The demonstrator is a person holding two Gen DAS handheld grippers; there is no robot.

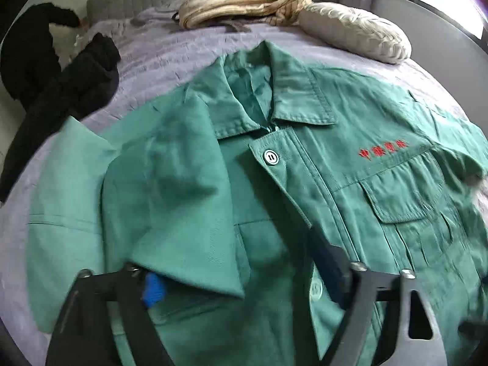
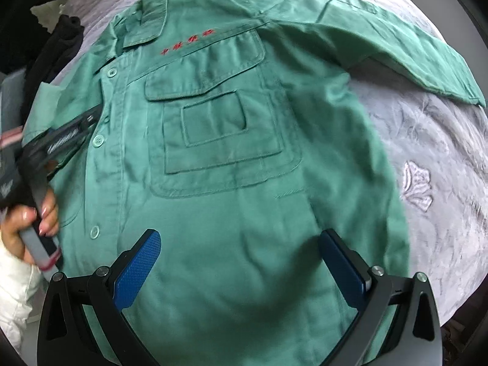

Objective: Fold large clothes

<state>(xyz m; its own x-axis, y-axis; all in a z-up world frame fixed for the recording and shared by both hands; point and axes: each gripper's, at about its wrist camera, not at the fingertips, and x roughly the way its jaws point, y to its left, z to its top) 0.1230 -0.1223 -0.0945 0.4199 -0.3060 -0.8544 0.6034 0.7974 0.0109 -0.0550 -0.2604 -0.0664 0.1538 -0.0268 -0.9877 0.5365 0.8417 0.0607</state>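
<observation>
So the green jacket [image 2: 219,158] lies front-up on the bed [image 2: 427,158], filling mid-frame, one sleeve folded across its chest. Red stitched characters [image 1: 383,150] above the pocket, too blurry to read. Left gripper [image 1: 241,277] and right gripper [image 2: 241,262] both spread wide, pinching nothing.

1. One green jacket [image 2: 231,183].
2. Four buttons down its front, the top one [image 2: 111,73].
3. Two grippers: left [image 2: 91,116], right [image 2: 241,262].
4. One pillow [image 1: 353,30].
5. One bed [image 2: 433,158].
</observation>
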